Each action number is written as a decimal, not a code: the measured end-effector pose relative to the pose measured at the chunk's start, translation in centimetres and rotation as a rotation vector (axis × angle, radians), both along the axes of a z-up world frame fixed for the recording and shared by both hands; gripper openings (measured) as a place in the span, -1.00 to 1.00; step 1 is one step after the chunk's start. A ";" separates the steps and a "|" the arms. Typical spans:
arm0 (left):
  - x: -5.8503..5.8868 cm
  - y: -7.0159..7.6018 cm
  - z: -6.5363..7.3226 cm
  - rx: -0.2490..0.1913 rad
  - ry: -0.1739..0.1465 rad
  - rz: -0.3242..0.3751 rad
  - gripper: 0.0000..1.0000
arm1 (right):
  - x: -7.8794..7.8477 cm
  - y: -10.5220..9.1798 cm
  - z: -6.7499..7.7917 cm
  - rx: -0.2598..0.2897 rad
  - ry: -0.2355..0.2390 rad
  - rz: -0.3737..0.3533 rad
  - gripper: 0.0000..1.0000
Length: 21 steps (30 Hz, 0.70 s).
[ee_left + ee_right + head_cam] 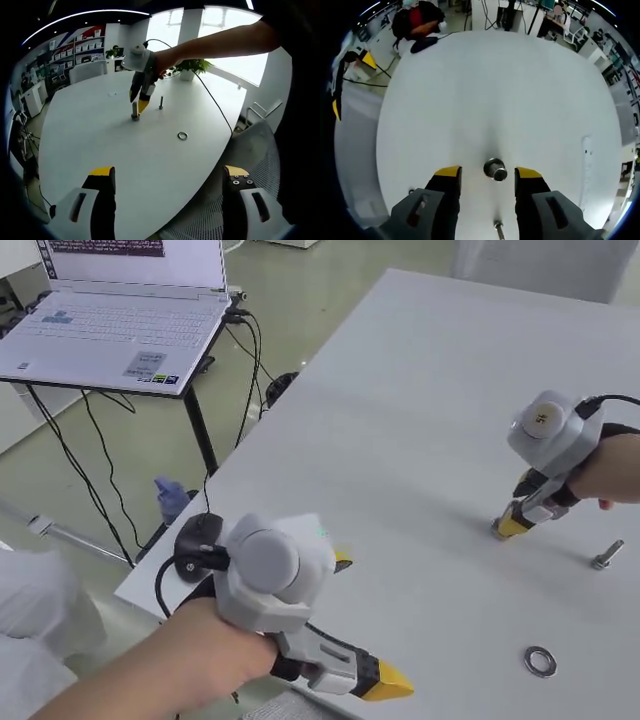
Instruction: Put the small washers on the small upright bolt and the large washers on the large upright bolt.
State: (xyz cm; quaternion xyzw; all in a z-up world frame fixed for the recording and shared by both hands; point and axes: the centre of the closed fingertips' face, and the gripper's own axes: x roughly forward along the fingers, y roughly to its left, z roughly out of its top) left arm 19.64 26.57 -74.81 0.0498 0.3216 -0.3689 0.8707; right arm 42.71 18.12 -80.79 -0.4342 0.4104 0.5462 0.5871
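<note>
White workbench [420,390] runs wide, with a laptop [120,320] well beyond the left tongs [168,172], which gape wide and empty. The right tongs [488,173] stand parted, straddling the large upright bolt [495,169], so work there seems in hand. The small bolt [497,227] stands just beside them. One washer [182,135] lies between both tongs, unobstructed and probably the next pickup.

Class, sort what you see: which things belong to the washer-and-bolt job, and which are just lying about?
Job: large bolt, small bolt, washer, white table.
Lying about: laptop, potted plant.
</note>
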 end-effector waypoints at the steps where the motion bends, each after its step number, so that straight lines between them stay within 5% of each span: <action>1: 0.0 0.0 0.1 0.001 -0.004 0.002 0.77 | -0.2 -0.1 0.2 0.002 -0.001 0.003 -0.12; 21: -0.6 0.1 1.6 -0.007 -0.028 0.036 0.76 | -5.7 -3.1 2.6 0.025 -0.014 0.102 -0.10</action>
